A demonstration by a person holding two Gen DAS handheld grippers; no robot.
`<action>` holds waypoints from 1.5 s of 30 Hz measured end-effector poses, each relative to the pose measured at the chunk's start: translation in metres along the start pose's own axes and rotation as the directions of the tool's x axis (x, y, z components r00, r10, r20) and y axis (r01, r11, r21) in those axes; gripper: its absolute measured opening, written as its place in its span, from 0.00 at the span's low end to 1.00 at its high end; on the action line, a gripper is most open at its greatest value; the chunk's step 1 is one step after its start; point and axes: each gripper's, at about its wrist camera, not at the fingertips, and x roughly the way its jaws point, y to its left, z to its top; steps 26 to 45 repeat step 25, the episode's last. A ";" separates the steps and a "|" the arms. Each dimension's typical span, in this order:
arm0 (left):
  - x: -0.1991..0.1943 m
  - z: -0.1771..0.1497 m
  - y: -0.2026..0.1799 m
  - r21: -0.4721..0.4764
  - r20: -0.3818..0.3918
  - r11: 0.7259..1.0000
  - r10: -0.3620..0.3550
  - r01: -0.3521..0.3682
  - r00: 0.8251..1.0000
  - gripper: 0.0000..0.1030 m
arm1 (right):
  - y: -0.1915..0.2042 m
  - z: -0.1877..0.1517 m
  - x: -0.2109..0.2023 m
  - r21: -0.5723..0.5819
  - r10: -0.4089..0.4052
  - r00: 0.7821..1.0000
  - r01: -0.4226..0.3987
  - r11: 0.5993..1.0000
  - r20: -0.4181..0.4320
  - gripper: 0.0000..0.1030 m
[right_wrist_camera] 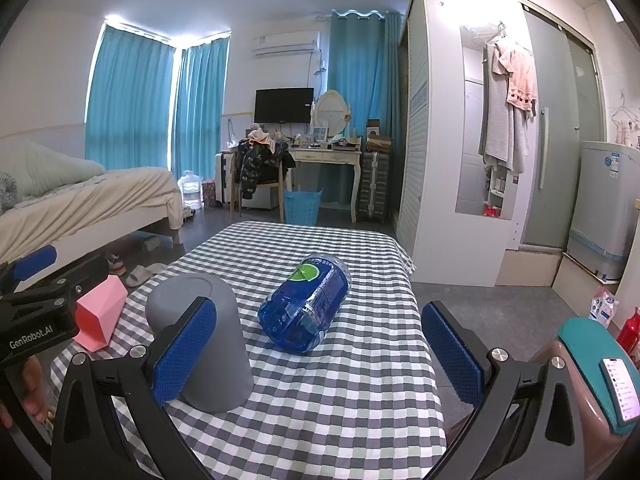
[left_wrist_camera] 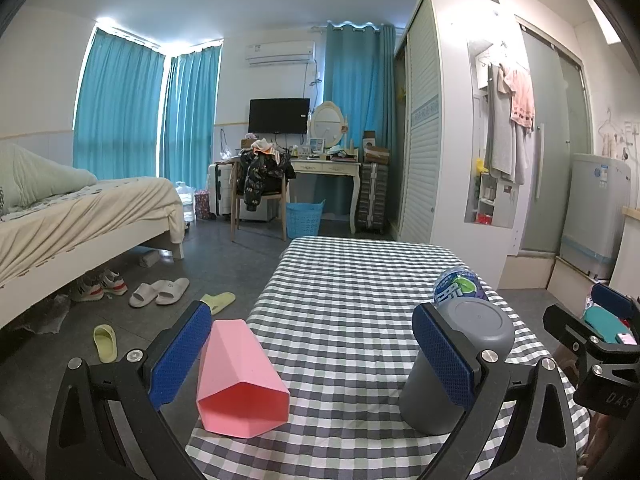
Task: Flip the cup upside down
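Observation:
A pink faceted cup (left_wrist_camera: 240, 380) lies on its side on the checkered tablecloth (left_wrist_camera: 344, 300), mouth toward the camera, just inside my left gripper's left finger. It also shows in the right wrist view (right_wrist_camera: 100, 316). A grey cup (left_wrist_camera: 460, 364) stands upside down, base up, next to the left gripper's right finger; in the right wrist view the grey cup (right_wrist_camera: 200, 340) sits behind the right gripper's left finger. A blue transparent cup (right_wrist_camera: 306, 304) lies on its side mid-table. My left gripper (left_wrist_camera: 316, 360) is open and empty. My right gripper (right_wrist_camera: 320, 356) is open and empty.
The table's right edge drops to the floor beside a white wardrobe (right_wrist_camera: 436, 140). A stool with a teal top and a phone (right_wrist_camera: 616, 380) stands at the right. A bed (left_wrist_camera: 80, 216), slippers (left_wrist_camera: 160, 292), a chair and a desk lie beyond.

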 end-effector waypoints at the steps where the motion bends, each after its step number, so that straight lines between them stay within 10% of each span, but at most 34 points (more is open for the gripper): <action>1: 0.000 0.000 0.000 0.000 0.000 1.000 0.001 -0.001 1.000 1.00 | 0.000 0.000 0.000 0.000 0.001 1.000 -0.001 1.000 0.000 1.00; 45: 0.002 -0.004 0.005 0.015 -0.002 1.000 0.003 -0.003 1.000 1.00 | 0.004 -0.005 0.007 -0.009 0.000 1.000 0.000 1.000 -0.013 1.00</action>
